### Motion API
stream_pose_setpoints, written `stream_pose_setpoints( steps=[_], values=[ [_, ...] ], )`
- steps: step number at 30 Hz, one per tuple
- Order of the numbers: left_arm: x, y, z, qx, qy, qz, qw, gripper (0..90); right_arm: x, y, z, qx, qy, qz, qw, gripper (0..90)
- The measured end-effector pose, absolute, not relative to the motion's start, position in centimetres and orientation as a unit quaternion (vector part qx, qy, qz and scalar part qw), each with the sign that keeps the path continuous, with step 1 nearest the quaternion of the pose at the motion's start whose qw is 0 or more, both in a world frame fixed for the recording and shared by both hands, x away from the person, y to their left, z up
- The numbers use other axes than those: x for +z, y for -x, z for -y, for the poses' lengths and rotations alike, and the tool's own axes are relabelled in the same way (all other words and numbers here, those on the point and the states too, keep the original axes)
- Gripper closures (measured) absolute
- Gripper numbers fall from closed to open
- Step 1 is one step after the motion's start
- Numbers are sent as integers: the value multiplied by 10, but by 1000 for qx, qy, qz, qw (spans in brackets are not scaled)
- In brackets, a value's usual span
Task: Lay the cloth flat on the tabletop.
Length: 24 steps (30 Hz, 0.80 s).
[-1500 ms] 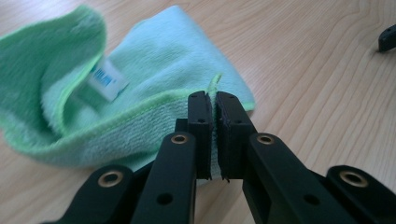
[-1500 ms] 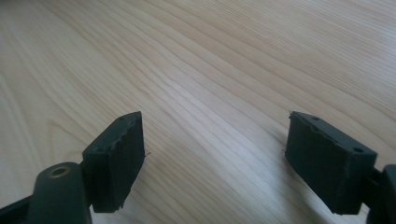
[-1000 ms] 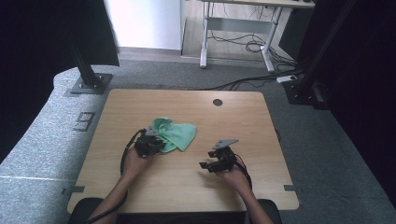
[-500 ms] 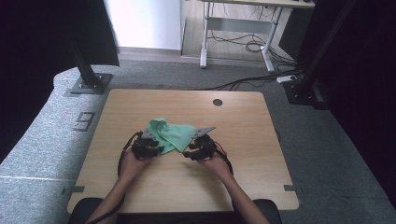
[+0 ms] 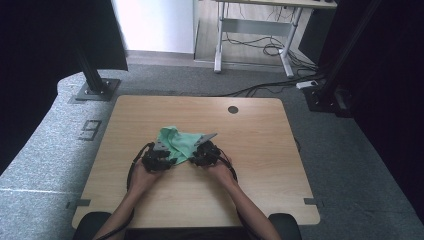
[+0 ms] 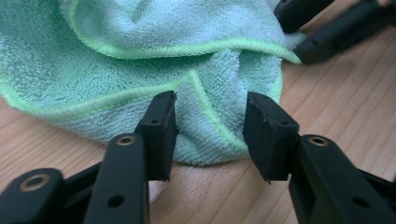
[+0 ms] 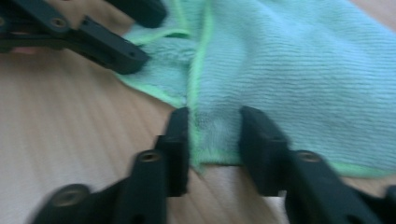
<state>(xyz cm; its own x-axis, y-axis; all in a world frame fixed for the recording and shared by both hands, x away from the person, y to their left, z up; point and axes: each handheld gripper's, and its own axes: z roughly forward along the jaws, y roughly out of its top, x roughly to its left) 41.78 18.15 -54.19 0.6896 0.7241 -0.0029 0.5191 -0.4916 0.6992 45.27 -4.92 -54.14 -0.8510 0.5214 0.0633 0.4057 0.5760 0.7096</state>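
Both tongs are working at the near edge of the green cloth (image 5: 179,142), which is lying crumpled mid-table (image 5: 260,130). Since a second ago the right gripper (image 7: 214,140) has swept in from open wood and its jaws have just been closing around the cloth's hemmed corner, though a gap is showing still. Meanwhile the left gripper (image 6: 211,133) has just been opening, jaws apart astride a fold. It looks like a handover of grip, readying the cloth for spreading or folding.
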Motion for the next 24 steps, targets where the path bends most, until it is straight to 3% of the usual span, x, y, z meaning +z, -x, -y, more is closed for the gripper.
stream_pose_setpoints(
  steps=[2,4,7,15,24],
  values=[
    [-542,-418,-183,148,-849,-368,348,611,-540,-452,50,371,-273,-884,83,824],
    [-541,-418,-185,140,-846,-373,355,723,-540,-452,52,368,-283,-883,77,853],
    [-540,-421,-191,111,-837,-383,374,801,-536,-450,56,366,-290,-881,75,860],
    [-522,-416,-203,106,-826,-378,404,821,-497,-440,83,394,-303,-863,92,865],
    [-500,-410,-231,117,-805,-390,432,824,-454,-437,125,404,-318,-845,145,866]
  ],
)
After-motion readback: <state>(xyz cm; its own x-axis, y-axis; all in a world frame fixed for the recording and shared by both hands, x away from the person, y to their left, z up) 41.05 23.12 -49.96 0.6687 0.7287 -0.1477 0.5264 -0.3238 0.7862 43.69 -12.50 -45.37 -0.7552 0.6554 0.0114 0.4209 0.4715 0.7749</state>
